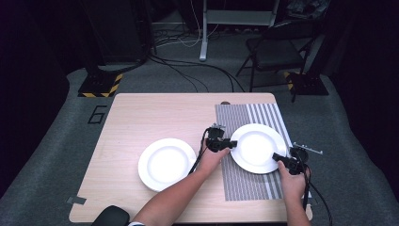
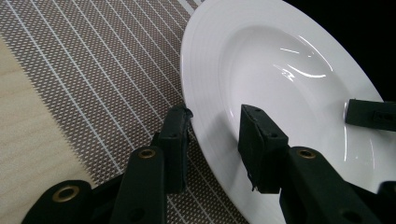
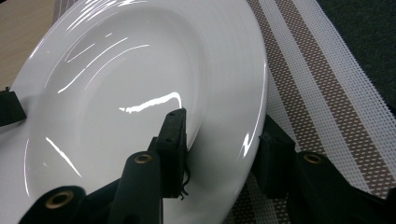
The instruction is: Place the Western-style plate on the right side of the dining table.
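Note:
A white plate (image 1: 258, 148) lies on a striped placemat (image 1: 244, 188) at the table's right. My left gripper (image 1: 229, 143) is at its left rim. In the left gripper view, that gripper (image 2: 215, 116) straddles the plate's (image 2: 280, 70) rim: one jaw is outside over the mat (image 2: 93, 70), the other over the well, with a gap. My right gripper (image 1: 278, 158) is at the plate's near-right rim. In the right gripper view, this gripper (image 3: 223, 122) also straddles the plate's (image 3: 116, 70) rim, one jaw above and one below. A second white plate (image 1: 167, 164) rests on bare wood.
The wooden table (image 1: 141, 117) has free room at the back and left. The placemat (image 3: 317, 70) runs to the table's right edge. A folding chair (image 1: 275, 52), cables and stands sit on the floor beyond the table.

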Demonstrator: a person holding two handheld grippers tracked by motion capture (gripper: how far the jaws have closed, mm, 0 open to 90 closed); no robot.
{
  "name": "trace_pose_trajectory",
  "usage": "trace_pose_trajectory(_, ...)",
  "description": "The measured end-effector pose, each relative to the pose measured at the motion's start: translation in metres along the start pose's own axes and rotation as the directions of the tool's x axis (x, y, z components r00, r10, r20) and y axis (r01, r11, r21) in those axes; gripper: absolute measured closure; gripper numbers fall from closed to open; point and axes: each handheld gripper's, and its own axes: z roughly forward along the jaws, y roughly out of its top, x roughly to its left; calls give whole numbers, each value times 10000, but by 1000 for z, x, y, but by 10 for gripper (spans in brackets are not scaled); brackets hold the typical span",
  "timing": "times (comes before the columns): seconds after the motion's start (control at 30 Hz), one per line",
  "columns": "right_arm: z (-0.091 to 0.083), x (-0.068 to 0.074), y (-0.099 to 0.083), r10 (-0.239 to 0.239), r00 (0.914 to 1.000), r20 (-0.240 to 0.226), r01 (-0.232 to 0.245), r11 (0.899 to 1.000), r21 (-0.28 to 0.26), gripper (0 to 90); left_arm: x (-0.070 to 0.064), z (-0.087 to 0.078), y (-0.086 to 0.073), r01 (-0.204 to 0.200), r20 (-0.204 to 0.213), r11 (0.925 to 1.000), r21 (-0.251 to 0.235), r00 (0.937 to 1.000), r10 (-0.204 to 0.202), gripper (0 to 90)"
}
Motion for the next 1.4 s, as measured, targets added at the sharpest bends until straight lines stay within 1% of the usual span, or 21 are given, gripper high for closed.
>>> trace_pose_trajectory(0.17,3,-1,1,-31,10000,-11,32,10000,19,596,1,2,0,-49,-50,10000,-20,10000,49,632)
trace_pose_trajectory(0.3,4,-2,1,30,10000,-83,-30,10000,44,593,1,2,0,10,-22,10000,19,10000,-10,630)
trace_pose_trajectory(0.33,5,-3,1,40,10000,-41,-40,10000,32,592,1,3,2,-83,-57,10000,-11,9999,83,630)
trace_pose_trajectory(0.37,6,-3,1,21,10000,-45,-21,10000,10,591,1,3,2,-83,-57,10000,-11,9999,83,631)
trace_pose_trajectory(0.47,7,-5,2,13,10000,-13,-13,10000,24,587,-2,5,3,-64,-109,10000,-1,9999,64,629)
trace_pose_trajectory(0.53,7,-6,2,42,10000,-13,-42,10000,66,584,-1,5,2,-209,-85,9998,72,9997,210,624)
trace_pose_trajectory(0.6,7,-6,1,23,10000,-16,-23,10000,55,583,-2,5,2,-149,-90,9999,46,9998,149,623)
trace_pose_trajectory(0.63,7,-6,1,12,10000,1,-12,10000,35,583,-2,5,2,-237,-154,9997,72,9996,238,620)
trace_pose_trajectory(0.7,7,-5,1,10,10000,28,-10,10000,32,581,-3,5,2,-255,-193,9997,69,9995,256,612)
trace_pose_trajectory(0.73,7,-5,1,-30,10000,56,30,10000,67,577,-4,6,1,-359,-261,9993,66,9990,361,603)
trace_pose_trajectory(0.9,8,-6,-1,-82,10000,10,82,9999,75,569,-4,6,2,-434,-256,9990,78,9987,436,593)
trace_pose_trajectory(0.97,8,-5,-1,-200,9998,101,199,9998,80,561,-4,6,2,-428,-259,9990,88,9987,430,593)
trace_pose_trajectory(1.03,8,-3,-1,-206,9995,231,203,9997,143,556,-4,6,2,-414,-232,9991,95,9989,416,591)
trace_pose_trajectory(1.1,8,-3,-1,-241,9994,238,238,9996,132,554,-4,6,2,-418,-232,9991,97,9988,420,583)
trace_pose_trajectory(1.17,7,-3,-1,-362,9991,229,359,9993,135,537,-4,3,3,-399,-192,9991,-109,9990,397,562)
trace_pose_trajectory(1.2,6,-3,-1,-454,9987,235,453,9990,61,519,-4,3,3,-399,-192,9991,-109,9990,397,553)
trace_pose_trajectory(1.23,4,-2,-1,-403,9988,279,404,9992,-16,511,-4,2,4,-357,-178,9992,-200,9992,353,543)
trace_pose_trajectory(1.27,1,-2,-2,-394,9988,290,397,9991,-114,496,-6,-2,5,-385,-269,9989,-278,9989,377,536)
trace_pose_trajectory(1.33,-1,-2,-2,-356,9990,273,360,9992,-155,484,-6,-4,6,-388,-305,9988,-283,9988,379,532)
trace_pose_trajectory(1.37,-7,-2,-3,-268,9994,199,274,9991,-322,457,-6,-8,7,-349,-283,9988,-345,9990,339,527)
trace_pose_trajectory(1.4,-9,-2,-3,-292,9995,156,297,9990,-346,449,-6,-9,7,-385,-298,9986,-375,9989,374,520)
